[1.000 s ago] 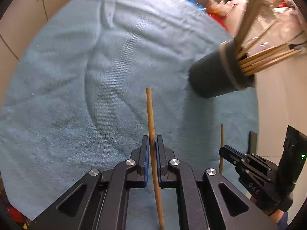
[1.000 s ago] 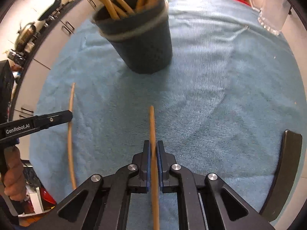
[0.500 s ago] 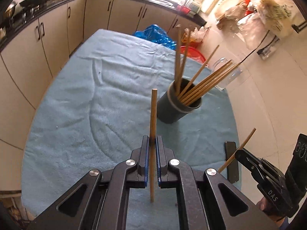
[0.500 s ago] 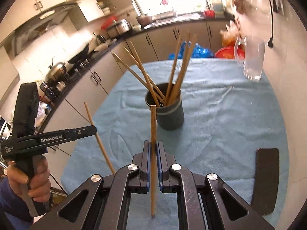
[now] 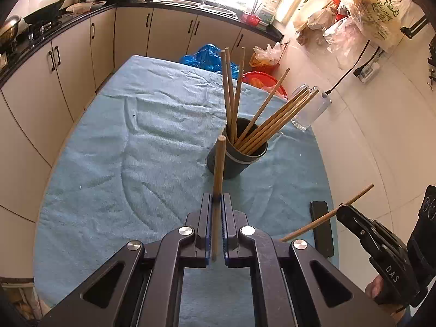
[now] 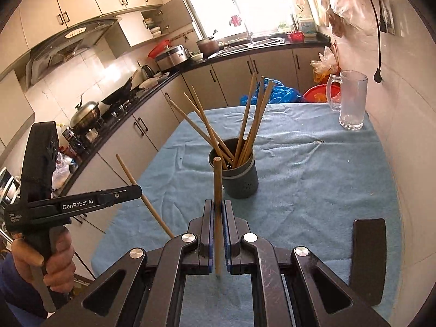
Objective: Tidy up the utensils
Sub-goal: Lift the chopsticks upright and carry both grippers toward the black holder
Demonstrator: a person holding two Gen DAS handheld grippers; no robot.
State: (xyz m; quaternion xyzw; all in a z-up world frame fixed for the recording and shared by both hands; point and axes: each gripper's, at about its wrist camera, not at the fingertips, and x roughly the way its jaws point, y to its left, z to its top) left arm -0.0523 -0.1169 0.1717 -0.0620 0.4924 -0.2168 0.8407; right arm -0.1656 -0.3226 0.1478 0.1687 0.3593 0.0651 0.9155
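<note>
A dark grey holder (image 5: 236, 160) (image 6: 239, 177) stands upright on the blue cloth, with several wooden chopsticks (image 5: 231, 95) (image 6: 253, 114) fanning out of it. My left gripper (image 5: 217, 199) is shut on one wooden chopstick (image 5: 219, 163) that points up toward the holder. It hangs above the cloth, short of the holder, and shows in the right wrist view (image 6: 137, 190) with its chopstick (image 6: 130, 174). My right gripper (image 6: 217, 204) is shut on another chopstick (image 6: 217, 182), also short of the holder. The left wrist view shows it (image 5: 342, 209) at the right, with its chopstick (image 5: 357, 194) slanting.
A blue cloth (image 5: 114, 147) (image 6: 313, 163) covers the table. A black flat slab (image 5: 321, 226) (image 6: 368, 245) lies near the table's near right edge. A glass mug (image 6: 351, 100) stands at the far right corner. Kitchen cabinets and a counter run along the left and back.
Both grippers have risen from close to the cloth and tilted up, each still gripping its chopstick. The holder now appears farther off and upright, and the kitchen has come into view.
</note>
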